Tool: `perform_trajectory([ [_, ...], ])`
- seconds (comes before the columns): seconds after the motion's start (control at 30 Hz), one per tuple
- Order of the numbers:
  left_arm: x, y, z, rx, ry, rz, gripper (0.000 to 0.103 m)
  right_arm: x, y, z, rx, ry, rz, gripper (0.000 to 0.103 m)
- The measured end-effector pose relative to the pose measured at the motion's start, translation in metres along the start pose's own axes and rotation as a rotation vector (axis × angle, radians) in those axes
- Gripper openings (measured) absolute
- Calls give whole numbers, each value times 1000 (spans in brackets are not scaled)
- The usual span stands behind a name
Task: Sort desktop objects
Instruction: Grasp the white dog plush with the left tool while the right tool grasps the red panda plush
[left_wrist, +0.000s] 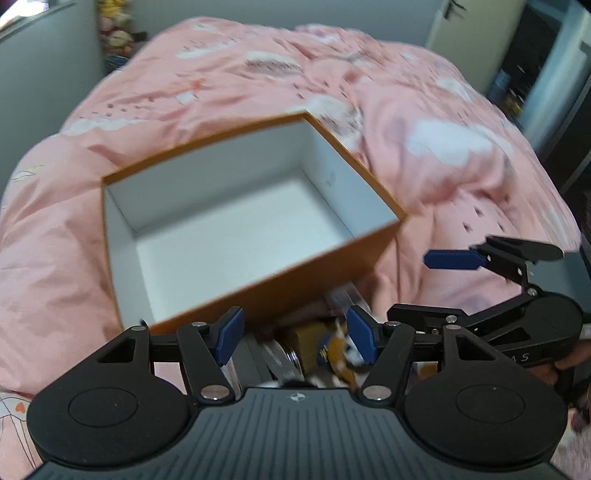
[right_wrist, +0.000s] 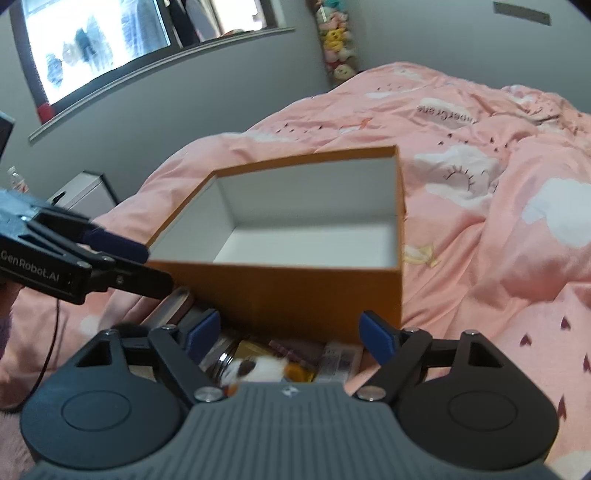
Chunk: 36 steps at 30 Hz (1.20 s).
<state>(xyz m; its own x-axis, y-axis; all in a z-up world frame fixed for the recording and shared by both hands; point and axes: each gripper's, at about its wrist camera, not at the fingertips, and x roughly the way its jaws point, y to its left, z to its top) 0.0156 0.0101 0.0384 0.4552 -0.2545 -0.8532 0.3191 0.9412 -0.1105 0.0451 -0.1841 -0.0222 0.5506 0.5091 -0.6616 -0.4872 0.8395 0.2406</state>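
Jaws apart; orange box (right_wrist: 295, 288) on pink duvet (right_wrist: 498, 258).

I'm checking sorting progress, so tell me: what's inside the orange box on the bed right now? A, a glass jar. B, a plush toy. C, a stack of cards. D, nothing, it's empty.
D: the orange box shows only its bare white floor and walls in both views, while the small items lie in a pile on the pink bedcover in front of it.
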Motion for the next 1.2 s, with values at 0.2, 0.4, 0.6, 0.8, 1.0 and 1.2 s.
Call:
perform_trajectory([
  [0.2,6,-9,-22,144,133,-19,74,-2,12,-24,-21,53,4,85],
  [0.4,13,-18,-40,260,214,4,80,11,12,-37,-36,118,-8,85],
  [0.6,20,-21,-50,318,230,69,81,29,9,-40,-26,175,7,76],
  [0.8,28,-28,-59,390,223,130,82,33,10,-41,-15,190,46,61],
  [1.0,24,-26,-55,361,178,137,67,27,9,-34,-7,155,62,56],
  [1.2,18,-22,-49,320,135,108,60,23,6,-25,33,117,81,55],
])
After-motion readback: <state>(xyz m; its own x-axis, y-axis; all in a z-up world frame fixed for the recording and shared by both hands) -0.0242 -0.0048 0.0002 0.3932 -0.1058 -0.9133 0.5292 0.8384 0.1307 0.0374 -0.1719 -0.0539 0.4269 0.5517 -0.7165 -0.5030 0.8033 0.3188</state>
